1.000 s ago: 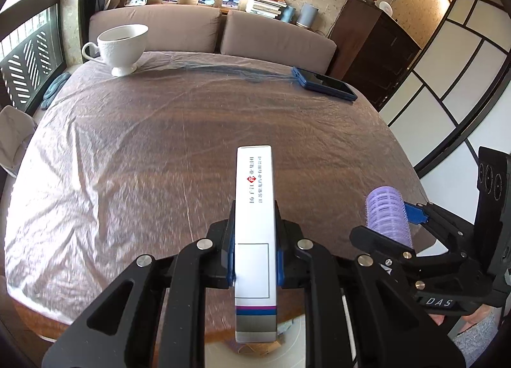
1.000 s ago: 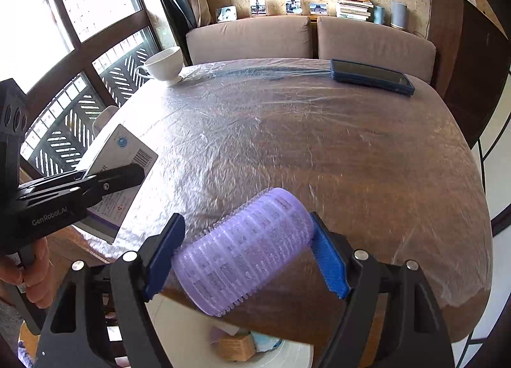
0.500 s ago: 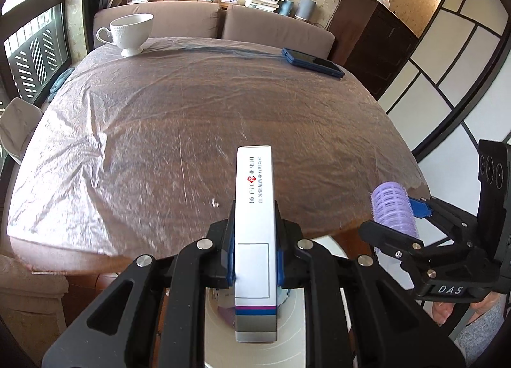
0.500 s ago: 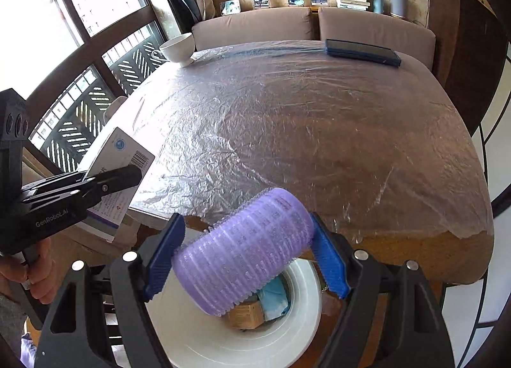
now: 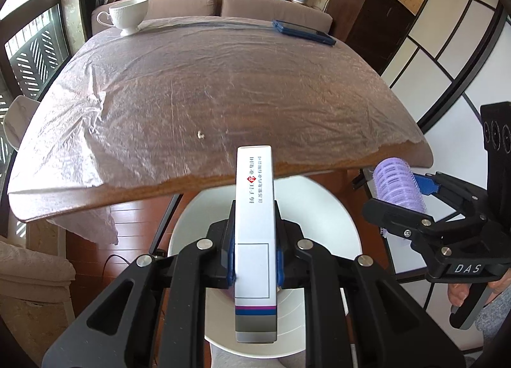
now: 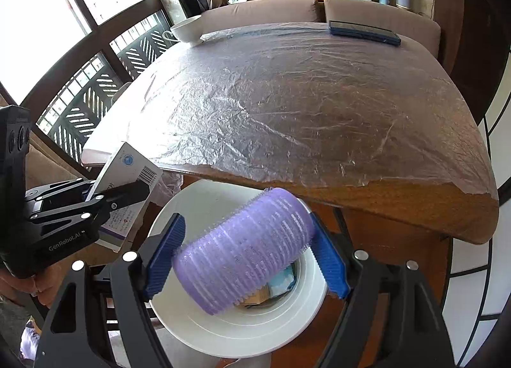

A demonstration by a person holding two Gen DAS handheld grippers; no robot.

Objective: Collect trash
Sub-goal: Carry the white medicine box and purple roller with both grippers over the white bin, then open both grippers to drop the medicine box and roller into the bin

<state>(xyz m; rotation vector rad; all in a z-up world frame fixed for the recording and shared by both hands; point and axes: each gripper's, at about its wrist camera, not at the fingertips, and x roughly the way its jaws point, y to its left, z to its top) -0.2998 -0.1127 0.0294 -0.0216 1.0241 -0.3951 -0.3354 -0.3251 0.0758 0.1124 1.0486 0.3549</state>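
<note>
Left fingers (image 5: 228,253) pinching white box (image 5: 254,208), right fingers (image 6: 166,253) clamping purple roller (image 6: 242,249), both seemingly above white bin (image 6: 230,329)

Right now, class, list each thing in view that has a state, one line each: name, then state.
Left hand-held gripper: shut on white cardboard box.
Right hand-held gripper: shut on purple plastic hair roller.
White round trash bin: open, trash inside.
White teacup: upright.
Dark blue phone: lying flat.

Glossy white paper box (image 5: 254,230), bristly purple plastic roller (image 6: 246,248), crinkled shiny film (image 6: 287,106) over wooden table (image 6: 415,205), smooth white bin (image 6: 223,333)
</note>
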